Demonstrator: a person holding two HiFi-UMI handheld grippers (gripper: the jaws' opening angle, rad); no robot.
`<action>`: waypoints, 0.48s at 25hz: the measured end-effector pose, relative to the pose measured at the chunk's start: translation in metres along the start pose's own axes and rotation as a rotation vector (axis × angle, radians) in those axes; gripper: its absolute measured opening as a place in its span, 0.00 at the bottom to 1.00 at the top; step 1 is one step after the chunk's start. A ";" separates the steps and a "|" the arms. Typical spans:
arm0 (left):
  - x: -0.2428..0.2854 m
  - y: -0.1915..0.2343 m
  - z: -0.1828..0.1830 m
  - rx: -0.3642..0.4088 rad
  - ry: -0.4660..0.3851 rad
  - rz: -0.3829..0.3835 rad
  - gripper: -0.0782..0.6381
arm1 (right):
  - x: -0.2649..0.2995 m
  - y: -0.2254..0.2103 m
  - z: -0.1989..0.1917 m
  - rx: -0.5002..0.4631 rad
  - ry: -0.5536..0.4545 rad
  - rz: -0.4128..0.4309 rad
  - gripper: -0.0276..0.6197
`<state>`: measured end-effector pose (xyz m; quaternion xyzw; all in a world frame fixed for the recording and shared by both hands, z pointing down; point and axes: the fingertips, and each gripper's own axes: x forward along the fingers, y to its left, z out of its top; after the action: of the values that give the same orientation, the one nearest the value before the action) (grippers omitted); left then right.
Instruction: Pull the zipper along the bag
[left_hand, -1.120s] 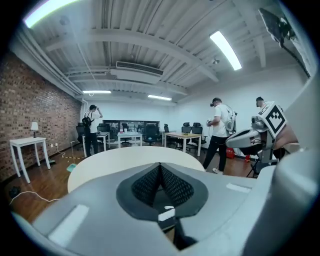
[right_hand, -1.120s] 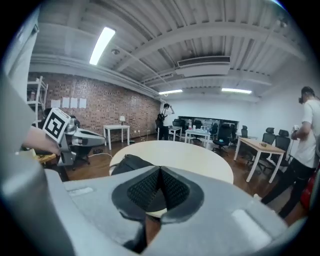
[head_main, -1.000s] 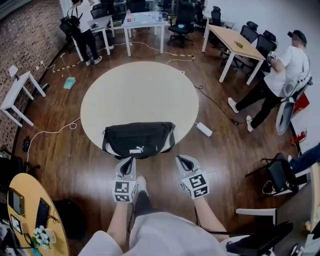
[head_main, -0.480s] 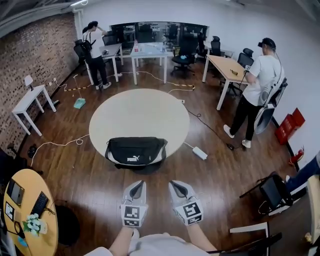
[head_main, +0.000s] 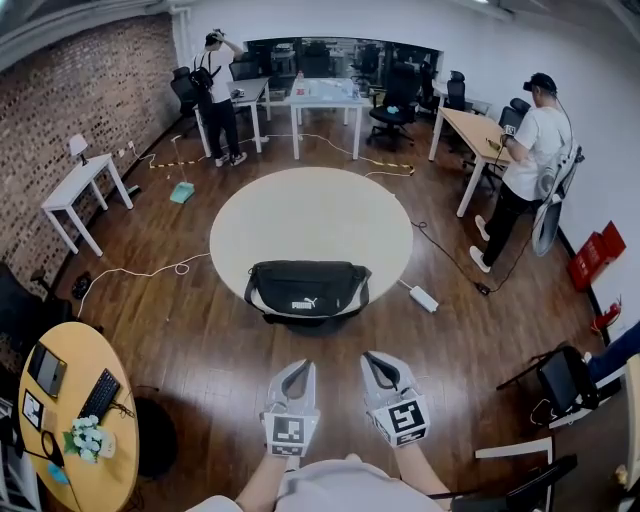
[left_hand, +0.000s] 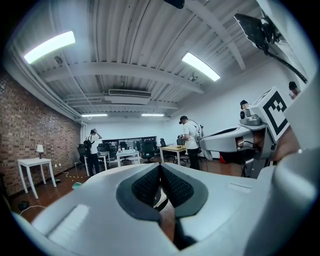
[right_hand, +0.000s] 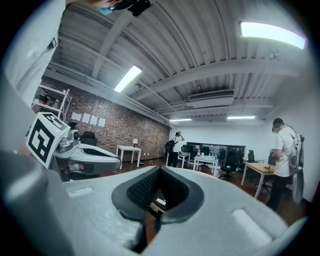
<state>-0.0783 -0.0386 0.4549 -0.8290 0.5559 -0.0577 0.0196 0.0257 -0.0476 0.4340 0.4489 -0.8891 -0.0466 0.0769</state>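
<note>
Left tongs (head_main: 297, 370), right tongs (head_main: 377, 360) both pinched shut, empty; bag (head_main: 308, 288) lies crosswise on the table (head_main: 300, 205) ahead, well apart, left nearer its middle.

Showed a brick wall (head_main: 90, 90) at left, dark wooden floor (head_main: 200, 340), a round pale table (head_main: 310, 215) mid-room, white desks (head_main: 325, 100) and black office chairs (head_main: 395, 100) beyond, strip lights (left_hand: 49, 46) overhead.

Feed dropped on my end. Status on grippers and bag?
left gripper and right gripper shut, empty, short of the table. black bag at the table's near edge, untouched. Nothing between grippers and bag.
</note>
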 end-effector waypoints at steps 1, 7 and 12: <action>-0.002 0.005 -0.001 -0.002 0.005 0.003 0.13 | 0.005 0.006 0.001 -0.003 0.000 0.009 0.03; -0.012 0.036 0.002 -0.009 -0.007 0.006 0.13 | 0.023 0.028 0.002 -0.014 0.016 0.015 0.03; -0.017 0.051 0.004 0.004 -0.013 -0.006 0.13 | 0.030 0.035 0.005 -0.013 0.015 -0.004 0.03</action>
<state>-0.1312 -0.0423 0.4451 -0.8309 0.5533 -0.0535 0.0246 -0.0209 -0.0509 0.4372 0.4503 -0.8874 -0.0491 0.0861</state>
